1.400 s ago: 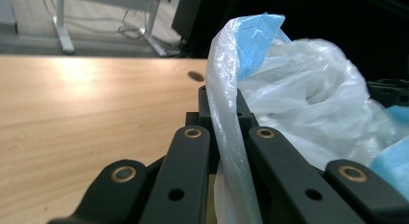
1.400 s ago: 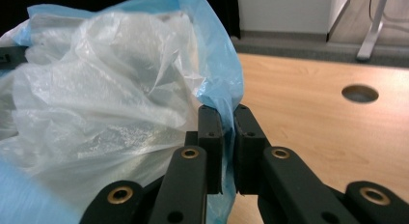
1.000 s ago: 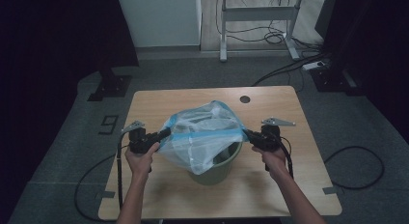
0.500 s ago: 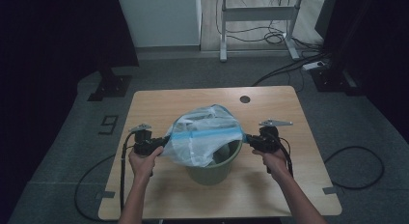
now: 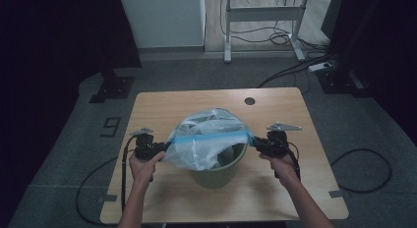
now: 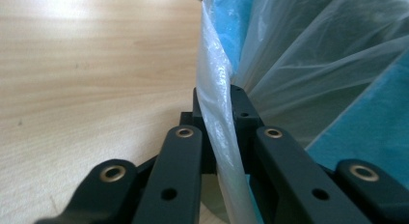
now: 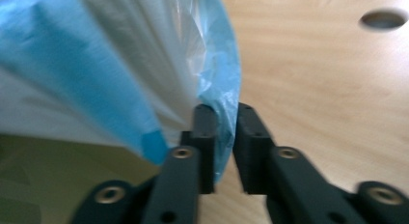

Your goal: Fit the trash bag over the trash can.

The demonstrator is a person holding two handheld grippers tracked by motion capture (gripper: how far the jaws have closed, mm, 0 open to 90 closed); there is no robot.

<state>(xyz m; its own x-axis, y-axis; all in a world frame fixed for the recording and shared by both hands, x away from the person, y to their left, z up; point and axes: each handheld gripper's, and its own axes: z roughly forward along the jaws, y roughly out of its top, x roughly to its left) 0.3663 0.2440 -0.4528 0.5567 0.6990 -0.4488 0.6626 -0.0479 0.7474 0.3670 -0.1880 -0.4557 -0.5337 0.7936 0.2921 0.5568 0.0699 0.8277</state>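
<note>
While the left gripper [image 5: 164, 147] clamps the bag [image 5: 209, 139] and the right gripper [image 5: 256, 142], jaws just parting, lets it hang loose between them, a bin [image 5: 219, 171] stands mid-table [image 5: 162, 102], bare wood around it.

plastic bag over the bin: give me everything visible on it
The thin, translucent, pale-blue plastic bag has a brighter blue band along its mouth. It is crinkled and billowed, stretched sideways over the round olive-green bin, partly sagging into it. The left gripper pinches its left edge; at the right gripper, whose jaws have just been opening, the film lies between them, against one pad.
</note>
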